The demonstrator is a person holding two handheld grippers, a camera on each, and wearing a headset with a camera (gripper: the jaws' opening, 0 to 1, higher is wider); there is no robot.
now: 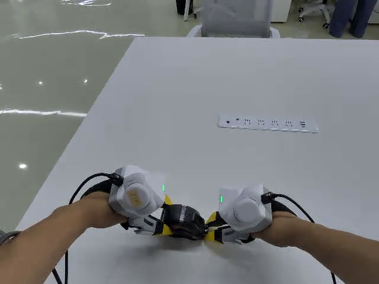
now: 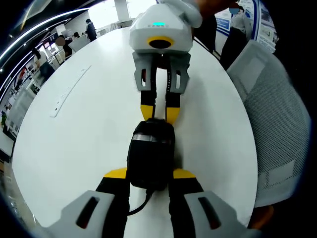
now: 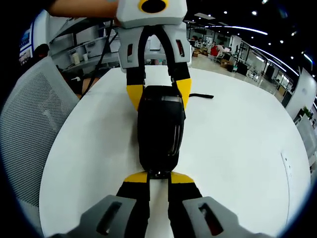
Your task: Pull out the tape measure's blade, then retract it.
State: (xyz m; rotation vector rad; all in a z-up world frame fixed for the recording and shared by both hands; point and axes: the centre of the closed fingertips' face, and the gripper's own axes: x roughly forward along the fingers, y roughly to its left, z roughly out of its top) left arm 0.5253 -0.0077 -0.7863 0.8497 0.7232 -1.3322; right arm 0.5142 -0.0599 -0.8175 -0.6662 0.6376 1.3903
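Closest to us, at the near edge of the white table [image 1: 177, 106], our two hands have both tools nose to nose. Our white, yellow-tipped left gripper [image 2: 151, 173] is clamped on the black, rounded plastic tape measure [image 2: 151, 148], one jaw on each flat side of the case. The case sits on the table right between the two grippers.

Facing it, the matching white, yellow-tipped right gripper [image 3: 159, 177] has its jaws pinched nearly together at the case's front end. They're on a small tab we take for the blade's hook, though it's tiny and hard to make out.

No blade shows outside the case, so we'd say we're at the very start: grip set, pull not begun. The next move, as we read it, calls for the left gripper to pin the case in place while the right one backs straight away with a firm pinch, so the hook doesn't slip.

A thin black strap [image 3: 200, 95] trails from the case behind the left gripper, and a long white power strip [image 1: 267, 124] lies well beyond both grippers.
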